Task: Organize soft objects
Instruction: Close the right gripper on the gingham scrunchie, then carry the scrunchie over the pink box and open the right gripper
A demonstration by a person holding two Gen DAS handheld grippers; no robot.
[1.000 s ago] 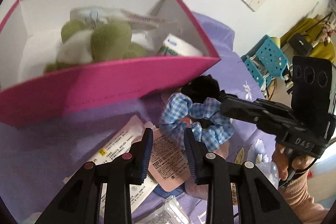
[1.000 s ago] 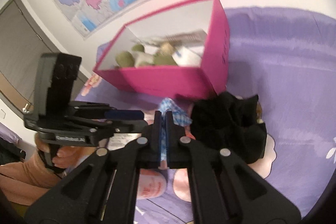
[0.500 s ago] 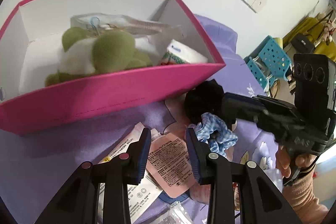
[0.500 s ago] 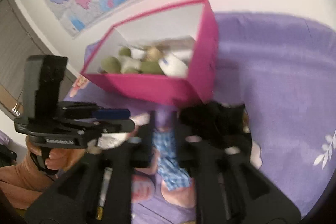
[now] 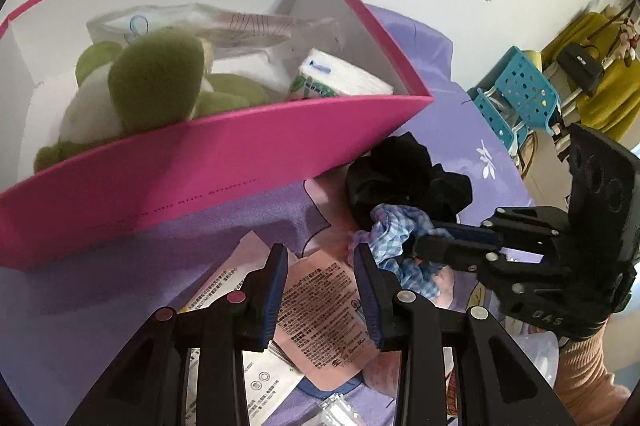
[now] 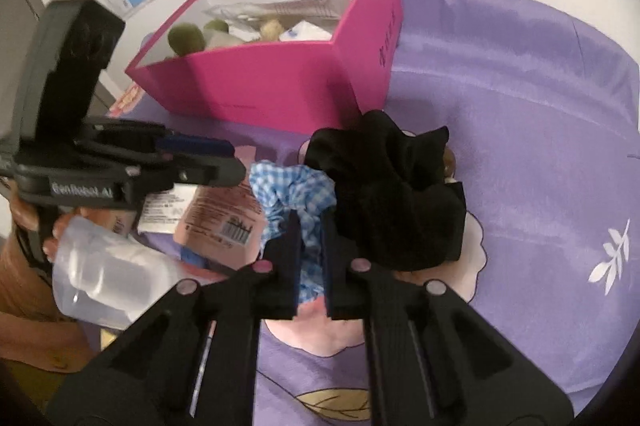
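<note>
From the left wrist view, the left gripper (image 5: 320, 266) hangs over a pink printed sachet (image 5: 320, 322) covered in small black text too fine to read; its jaws stand a little apart with nothing pressed between them. Beside the sachet lies a white leaflet (image 5: 224, 286) with a yellow mark, its print also illegible. A faint line of lettering runs along the front wall of the open magenta cardboard box (image 5: 224, 166), too distorted to make out. Inside the box sit a green and white plush toy (image 5: 152, 82), a clear plastic bag (image 5: 224, 26) and a white tissue pack with a green label (image 5: 336, 82). The blue-and-white gingham fabric scrunchie (image 5: 396, 238), crumpled and ruffled, lies on the purple bedsheet (image 5: 464, 98) touching a black fabric scrunchie (image 5: 404, 170). The right gripper (image 5: 424, 246) bears the raised letters "DAS" on its body

From the right wrist view, the right gripper (image 6: 310, 246) has just been closing and its jaws now pinch a fold of the gingham scrunchie (image 6: 292, 190), which sits in front of the box (image 6: 280, 82), pressed against the black scrunchie (image 6: 392, 194). The left gripper's (image 6: 228, 162) side reads "GenRobot.AI". A barcode shows on the pink sachet (image 6: 220, 214). A clear plastic container (image 6: 108, 274) lies near the hand
</note>
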